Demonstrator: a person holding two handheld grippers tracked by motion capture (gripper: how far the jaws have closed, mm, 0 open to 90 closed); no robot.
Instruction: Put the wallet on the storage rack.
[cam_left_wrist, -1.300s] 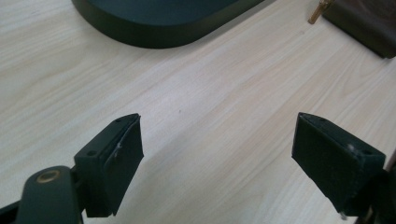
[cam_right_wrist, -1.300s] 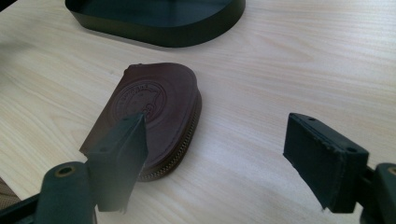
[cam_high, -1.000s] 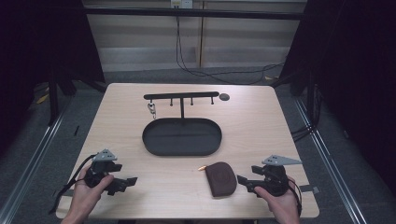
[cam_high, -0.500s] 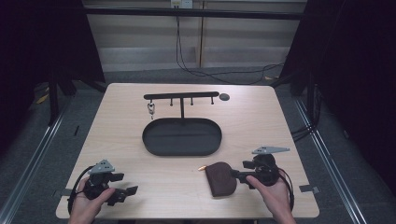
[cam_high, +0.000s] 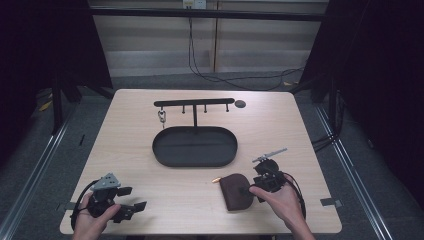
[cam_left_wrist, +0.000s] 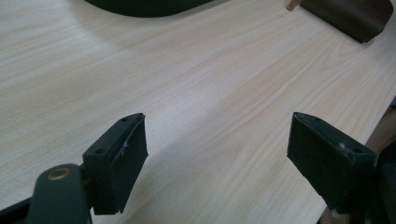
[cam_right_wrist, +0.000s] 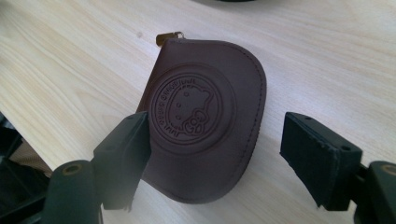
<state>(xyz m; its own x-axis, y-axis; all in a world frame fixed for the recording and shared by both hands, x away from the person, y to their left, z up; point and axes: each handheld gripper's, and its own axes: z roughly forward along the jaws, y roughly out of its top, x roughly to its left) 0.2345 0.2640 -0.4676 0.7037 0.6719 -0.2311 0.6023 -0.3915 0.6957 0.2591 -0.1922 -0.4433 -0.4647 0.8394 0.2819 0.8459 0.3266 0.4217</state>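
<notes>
A dark brown leather pouch with an embossed round emblem lies flat near the table's front edge, right of centre, its brass zip pull pointing left. My right gripper sits at the pouch's right side, pointing at it. In the right gripper view the pouch lies between the jaws of the right gripper. The jaws have just been opening and the pads do not press on it. My left gripper rests open at the front left corner. In the left gripper view the left gripper holds nothing over bare wood.
A black oval tray sits mid-table. Behind it stands a black hook rack with a metal clip hanging from its left hook. A small dark disc lies at the rack's right end. Dark floor surrounds the table.
My right hand has moved left, from beside the pouch's right side up to the pouch, so its jaws now straddle it. The left hand has barely shifted.
</notes>
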